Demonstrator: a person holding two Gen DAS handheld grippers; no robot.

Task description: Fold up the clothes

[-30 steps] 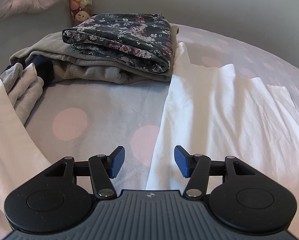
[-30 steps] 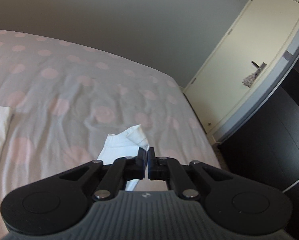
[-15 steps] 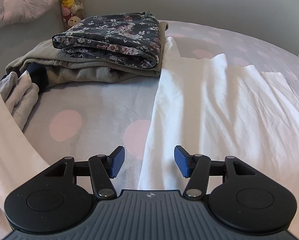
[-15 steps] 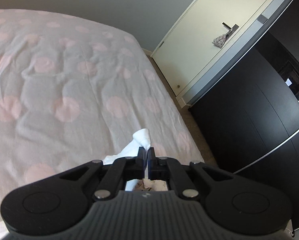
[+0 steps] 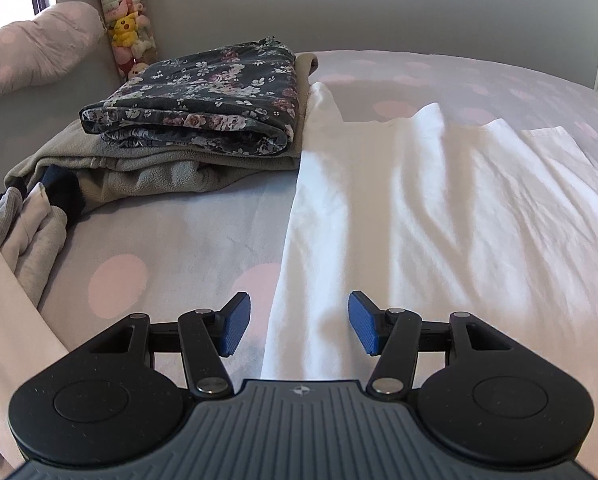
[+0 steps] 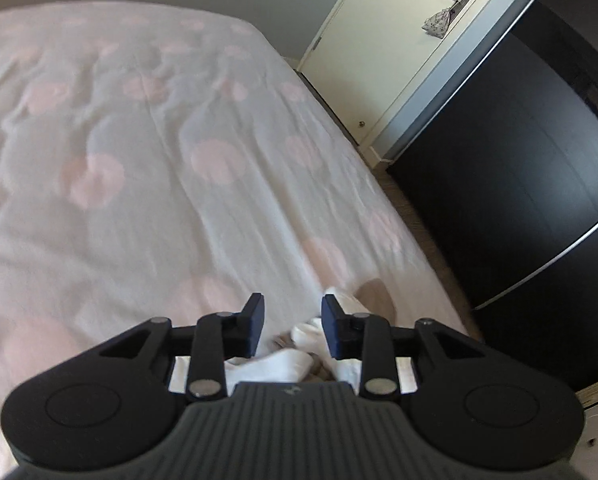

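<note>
A white garment (image 5: pixel 419 208) lies spread on the bed, its left edge running toward me. My left gripper (image 5: pixel 299 328) is open and empty, low over that left edge near the front. In the right wrist view my right gripper (image 6: pixel 293 326) is open near the bed's right edge. A bunched part of the white garment (image 6: pixel 311 340) lies loose below and between its fingers, touching neither pad that I can see.
A folded dark floral garment (image 5: pixel 203 104) sits on a folded grey one (image 5: pixel 147 168) at the back left. Loose grey and white clothes (image 5: pixel 23 232) lie at the left. A black wardrobe (image 6: pixel 519 168) and a cream door (image 6: pixel 387 52) stand beyond the bed's right edge.
My right gripper has opened and let go of the white garment, which has dropped onto the bed. It has also swung right toward the bed's edge. My left gripper has drifted slightly forward, still open.
</note>
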